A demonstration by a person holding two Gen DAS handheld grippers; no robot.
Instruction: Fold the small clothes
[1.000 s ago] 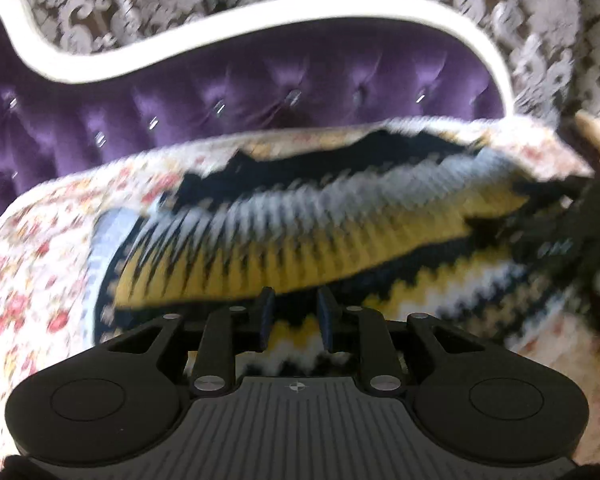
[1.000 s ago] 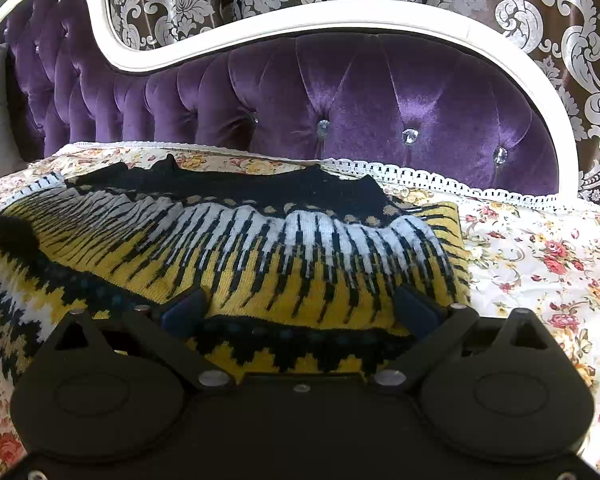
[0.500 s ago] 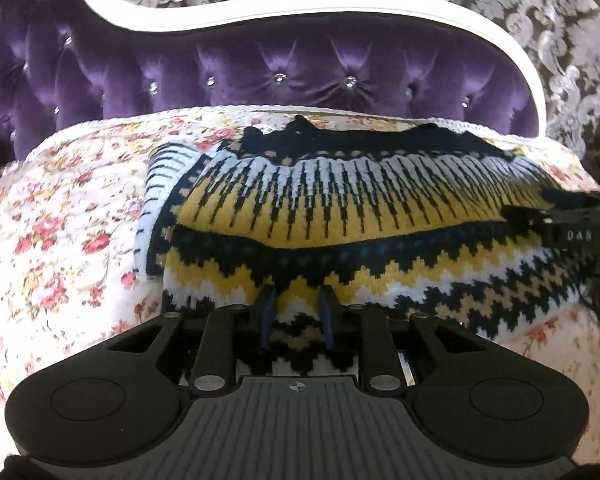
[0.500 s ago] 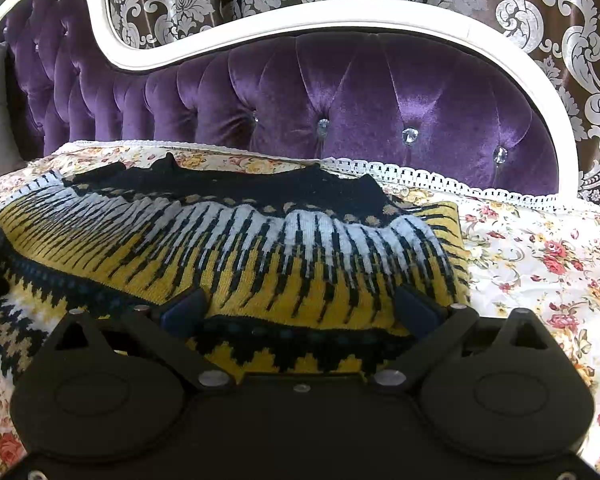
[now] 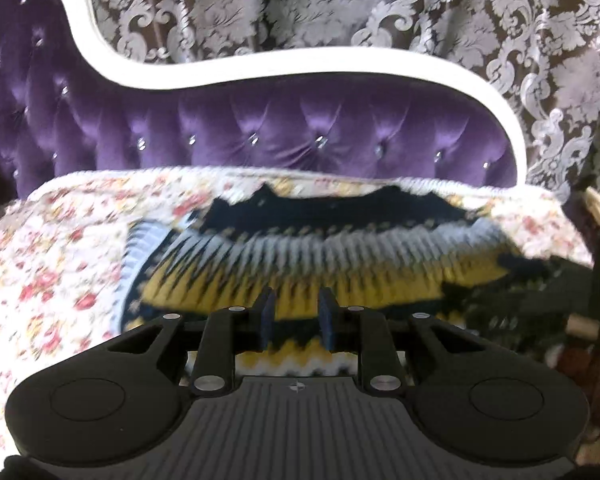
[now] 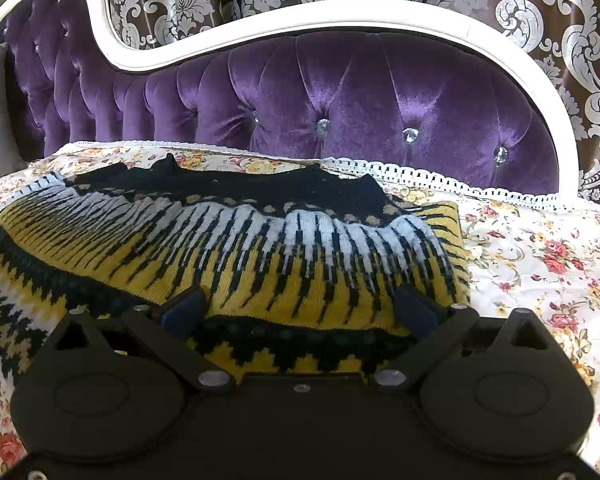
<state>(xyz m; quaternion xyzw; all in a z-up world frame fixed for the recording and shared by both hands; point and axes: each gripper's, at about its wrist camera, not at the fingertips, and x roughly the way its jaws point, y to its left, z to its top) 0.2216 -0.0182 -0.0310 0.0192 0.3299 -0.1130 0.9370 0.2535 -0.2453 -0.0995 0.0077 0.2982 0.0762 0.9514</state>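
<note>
So the sweater (image 6: 236, 252) is lying across the sofa (image 6: 340, 92) seat on top of the floral cover (image 6: 540, 264), neckline toward the backrest, and its near part looks already doubled over, with a yellow edge sitting over the zigzag hem. The right gripper (image 6: 300, 308) is at the near edge with its jaws spread wide, one on each side of that folded edge, gripping nothing. The left gripper (image 5: 296, 316) has its jaws pulled in narrow with zigzag knit showing in the gap between them, but the view is smeared and I honestly can't tell if they're pinching it.

What I'd worry about: if the left really has cloth and moves off while the right is open, the fold probably drags crooked or flops back open, since nothing's pinning that side. Chunky knit also tends to bunch, so the right could close on only the top layer and peel it off. And the cover might ride up with it
</note>
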